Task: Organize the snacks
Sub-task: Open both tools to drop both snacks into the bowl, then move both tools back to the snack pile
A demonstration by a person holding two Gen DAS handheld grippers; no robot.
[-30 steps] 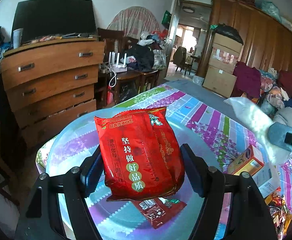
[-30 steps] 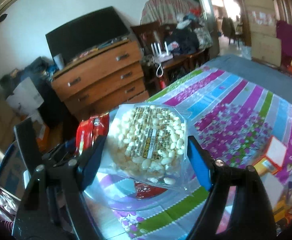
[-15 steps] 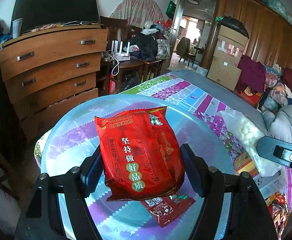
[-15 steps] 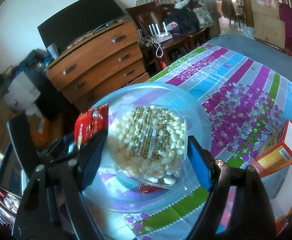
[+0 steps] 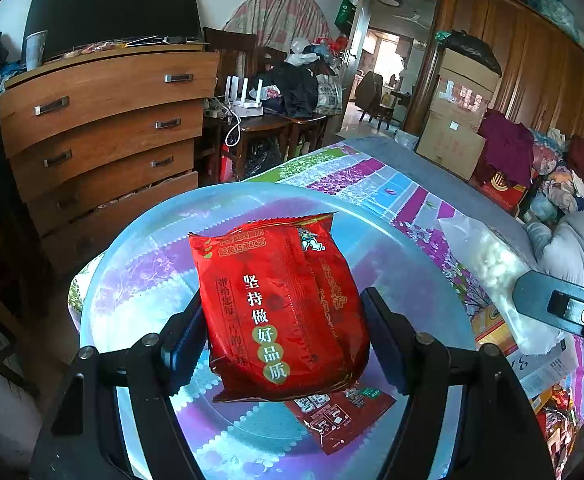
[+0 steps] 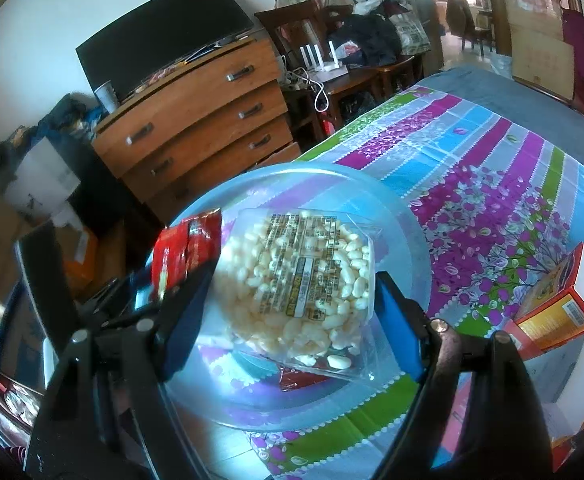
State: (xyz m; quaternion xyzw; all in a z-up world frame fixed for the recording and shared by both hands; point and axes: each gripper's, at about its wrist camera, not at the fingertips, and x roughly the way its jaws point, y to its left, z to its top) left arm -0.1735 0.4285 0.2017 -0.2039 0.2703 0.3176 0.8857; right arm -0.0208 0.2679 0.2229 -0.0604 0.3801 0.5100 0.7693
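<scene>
My left gripper (image 5: 282,332) is shut on a puffy red snack bag (image 5: 280,304) with white Chinese writing, held over a clear round plastic tray (image 5: 140,240). A smaller red packet (image 5: 342,414) lies flat in the tray beneath it. My right gripper (image 6: 288,304) is shut on a clear bag of white candies (image 6: 304,284) with a printed label, held above the same tray (image 6: 404,240). In the left wrist view that candy bag (image 5: 492,268) hangs at the right. In the right wrist view the red bag (image 6: 184,252) shows at the left.
The tray sits on a striped floral tablecloth (image 6: 492,184) near the table's corner. An orange and red carton (image 6: 564,300) and white boxes (image 6: 564,384) lie at the right. A wooden chest of drawers (image 5: 100,128) stands beyond the table edge, with chairs and clutter behind.
Both grippers have shifted over the tray, which now fills more of each view. The candy bag has come lower and closer to the red bag. Both grips are unchanged.
</scene>
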